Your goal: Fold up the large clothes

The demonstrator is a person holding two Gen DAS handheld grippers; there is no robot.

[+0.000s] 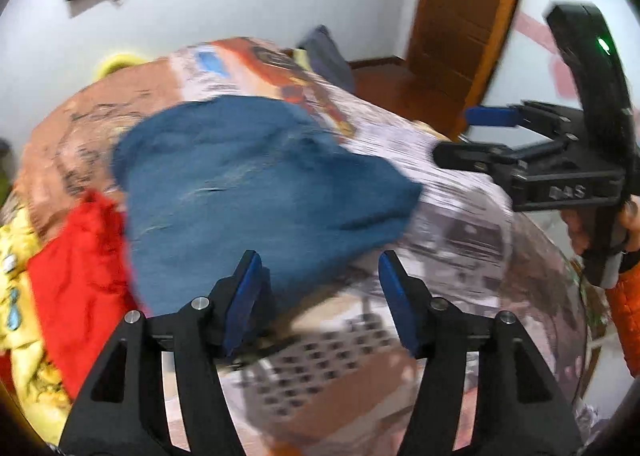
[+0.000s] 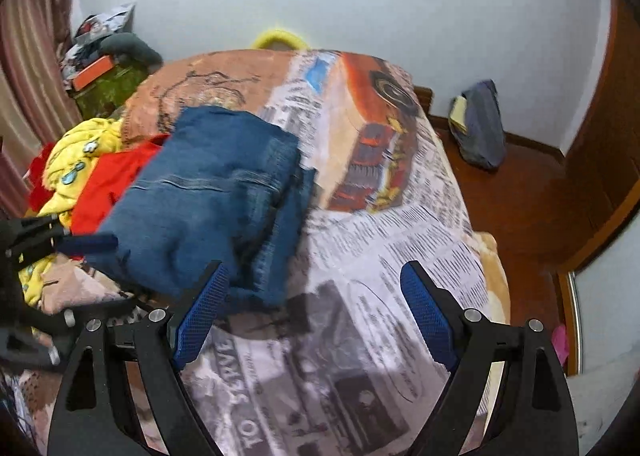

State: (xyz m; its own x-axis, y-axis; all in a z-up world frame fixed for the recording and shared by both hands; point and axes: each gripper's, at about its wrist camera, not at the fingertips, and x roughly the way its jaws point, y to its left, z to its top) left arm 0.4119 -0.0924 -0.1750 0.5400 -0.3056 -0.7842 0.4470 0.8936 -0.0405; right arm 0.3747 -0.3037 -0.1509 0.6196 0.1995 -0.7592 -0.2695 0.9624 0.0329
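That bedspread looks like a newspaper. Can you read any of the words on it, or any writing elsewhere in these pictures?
"TO SERVE": large headline letters on the newspaper-print bedspread, near the right gripper; the last letters are blurred, so this is a likely reading.
Small columns of print on the bedspread: too blurred to read.
Raised marking on the right gripper's body, seen from the left wrist view: unreadable.

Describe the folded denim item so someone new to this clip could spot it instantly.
Start at the bed, covered by a newspaper-print spread. On its left part lies the folded blue jeans, a thick denim bundle with visible seams. A red garment and a yellow patterned one lie beside it; the jeans are the only blue item there.
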